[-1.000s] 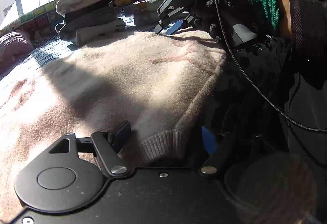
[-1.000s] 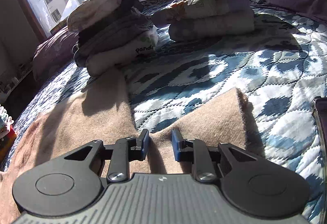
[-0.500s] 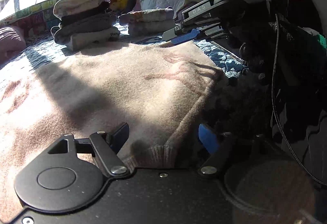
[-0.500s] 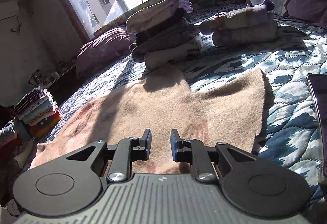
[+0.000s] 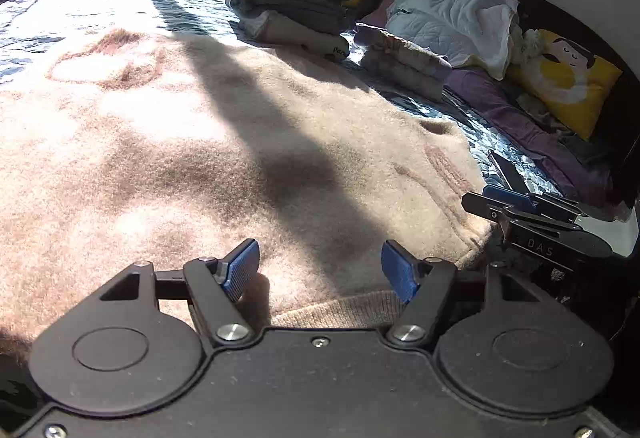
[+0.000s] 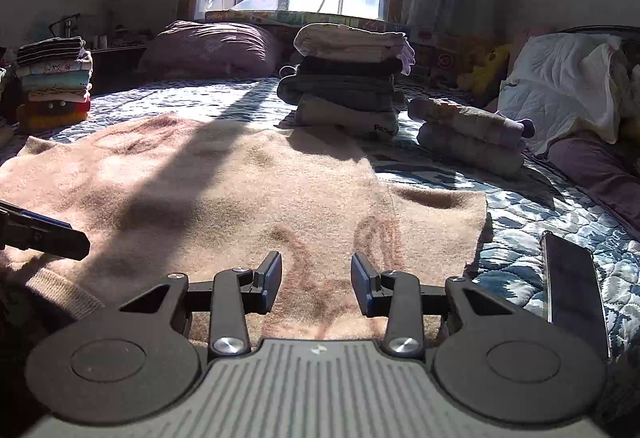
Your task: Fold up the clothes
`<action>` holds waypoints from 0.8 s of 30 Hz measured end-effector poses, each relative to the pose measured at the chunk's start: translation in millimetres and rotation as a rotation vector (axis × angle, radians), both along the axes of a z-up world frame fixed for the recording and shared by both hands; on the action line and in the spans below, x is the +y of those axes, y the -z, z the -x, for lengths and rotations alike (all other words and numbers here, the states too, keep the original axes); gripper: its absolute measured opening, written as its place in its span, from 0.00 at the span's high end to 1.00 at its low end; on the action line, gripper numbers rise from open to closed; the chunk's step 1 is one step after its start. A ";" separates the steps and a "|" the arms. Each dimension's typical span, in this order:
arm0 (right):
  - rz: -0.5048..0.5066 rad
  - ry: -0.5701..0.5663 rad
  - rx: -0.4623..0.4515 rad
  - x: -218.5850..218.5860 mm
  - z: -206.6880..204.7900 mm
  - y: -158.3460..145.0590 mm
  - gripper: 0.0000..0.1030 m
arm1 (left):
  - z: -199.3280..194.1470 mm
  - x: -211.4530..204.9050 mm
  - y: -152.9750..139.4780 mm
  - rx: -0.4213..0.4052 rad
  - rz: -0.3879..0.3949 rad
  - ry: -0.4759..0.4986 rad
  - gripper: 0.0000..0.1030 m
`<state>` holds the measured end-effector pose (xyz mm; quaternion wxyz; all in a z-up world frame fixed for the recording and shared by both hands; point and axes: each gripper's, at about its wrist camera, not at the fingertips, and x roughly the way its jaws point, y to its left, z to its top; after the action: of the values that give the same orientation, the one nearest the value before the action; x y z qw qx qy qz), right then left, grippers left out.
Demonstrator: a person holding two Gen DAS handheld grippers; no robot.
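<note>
A tan fuzzy sweater (image 5: 224,142) lies spread flat on the blue patterned quilt (image 6: 516,206), with faint pink markings on it. My left gripper (image 5: 320,270) is open just above the sweater's ribbed hem (image 5: 340,312), nothing between its blue pads. The sweater (image 6: 224,190) fills the middle of the right wrist view, where my right gripper (image 6: 316,284) hovers open over its near edge. The right gripper (image 5: 516,206) shows at the sweater's right side in the left wrist view. The left gripper's tip (image 6: 44,234) shows at the left edge of the right wrist view.
A tall stack of folded clothes (image 6: 348,82) and a lower folded pile (image 6: 472,134) sit on the quilt beyond the sweater. A purple pillow (image 6: 212,50), white bedding (image 6: 560,86) and a yellow cushion (image 5: 564,82) lie around. A dark phone (image 6: 572,290) rests at right. Another folded stack (image 6: 56,78) stands far left.
Both grippers pulled back and down to the sweater's near edge. The left gripper let go of the ribbed hem and opened wide. The right gripper opened wider.
</note>
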<state>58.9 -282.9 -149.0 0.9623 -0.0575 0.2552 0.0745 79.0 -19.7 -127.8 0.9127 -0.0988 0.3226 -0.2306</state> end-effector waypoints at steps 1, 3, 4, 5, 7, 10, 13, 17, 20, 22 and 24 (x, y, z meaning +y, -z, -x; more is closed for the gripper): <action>0.028 -0.002 0.054 6.5 -4.9 8.4 0.61 | 0.5 3.5 -1.8 -0.007 -0.032 -0.043 0.32; 0.062 -0.001 0.100 14.1 -7.2 12.0 0.61 | -6.8 8.7 10.1 0.085 -0.120 -0.083 0.31; 0.068 0.002 0.095 15.4 -5.0 8.4 0.62 | -5.5 14.3 13.2 0.091 -0.118 -0.061 0.31; 0.047 -0.004 0.058 15.8 -1.0 4.1 0.62 | -2.0 20.1 8.9 0.079 -0.113 -0.055 0.31; 0.012 -0.032 -0.019 19.7 6.0 -3.5 0.62 | 2.6 36.3 -2.5 0.012 -0.072 -0.113 0.32; 0.019 -0.126 -0.089 41.2 9.0 -7.4 0.63 | -6.7 55.2 -8.1 -0.072 -0.025 -0.204 0.32; 0.057 -0.278 -0.052 72.0 14.0 1.0 0.61 | -23.7 50.2 12.3 -0.019 -0.121 -0.199 0.33; 0.115 -0.285 0.090 80.8 20.1 0.7 0.64 | -8.6 16.0 7.2 -0.084 -0.415 -0.068 0.39; 0.077 -0.280 -0.009 81.4 30.0 -6.7 0.71 | 1.4 9.5 -6.3 -0.241 -0.329 -0.053 0.46; 0.076 -0.270 -0.090 87.5 27.8 -9.0 0.71 | -19.9 -5.1 -4.4 -0.264 -0.337 -0.041 0.46; 0.038 -0.268 -0.095 86.7 20.9 -8.2 0.70 | -40.8 -15.5 2.5 -0.257 -0.313 -0.036 0.46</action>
<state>38.1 -196.2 -140.8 0.9534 -0.1126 0.2008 0.1948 119.8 -35.2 -130.3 0.9545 0.0686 0.2338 -0.1718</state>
